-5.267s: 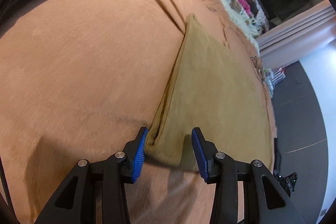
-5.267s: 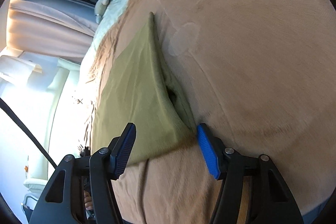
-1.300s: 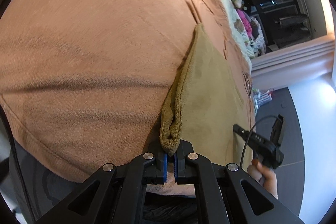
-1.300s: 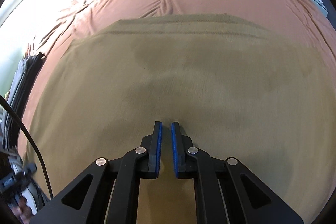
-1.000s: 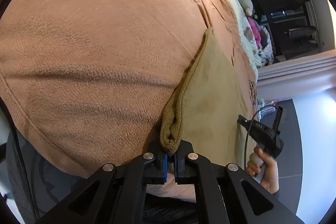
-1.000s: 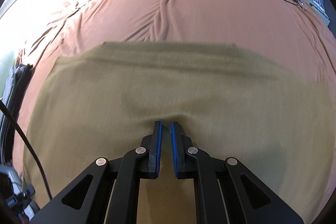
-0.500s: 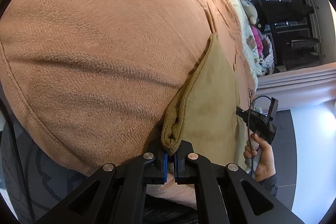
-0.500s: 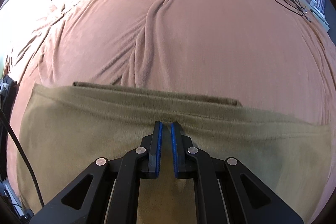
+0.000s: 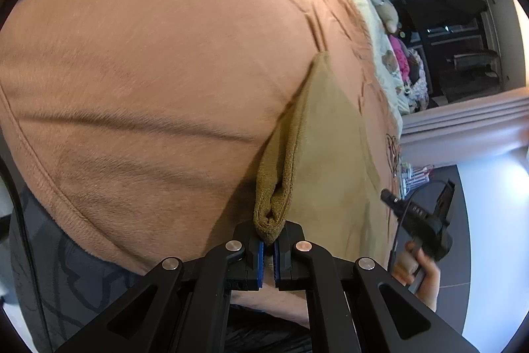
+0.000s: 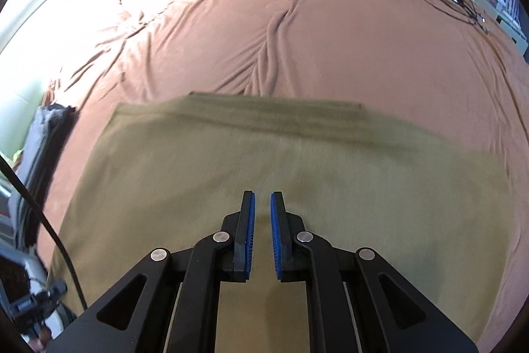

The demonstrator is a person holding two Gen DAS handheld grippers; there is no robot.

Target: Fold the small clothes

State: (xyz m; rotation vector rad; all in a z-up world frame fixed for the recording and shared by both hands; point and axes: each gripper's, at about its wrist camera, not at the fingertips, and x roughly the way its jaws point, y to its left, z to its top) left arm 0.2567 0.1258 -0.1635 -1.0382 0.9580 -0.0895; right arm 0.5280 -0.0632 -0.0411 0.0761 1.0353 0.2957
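An olive cloth [image 10: 264, 161] lay folded on the near part of the bed [image 10: 330, 32]. It looked soft, light and limp. Its doubled near-left corner was clamped in the left hand-held gripper [image 9: 268, 248]. The right hand-held gripper [image 10: 261, 234] was nearly together, empty. Corners and hems were judged best for holding.

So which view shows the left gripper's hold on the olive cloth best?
The left wrist view. There the left gripper is shut on a bunched corner of the olive cloth, the fabric pinched between its blue pads. The right wrist view shows the cloth spread flat on the brown blanket, but not that hold.
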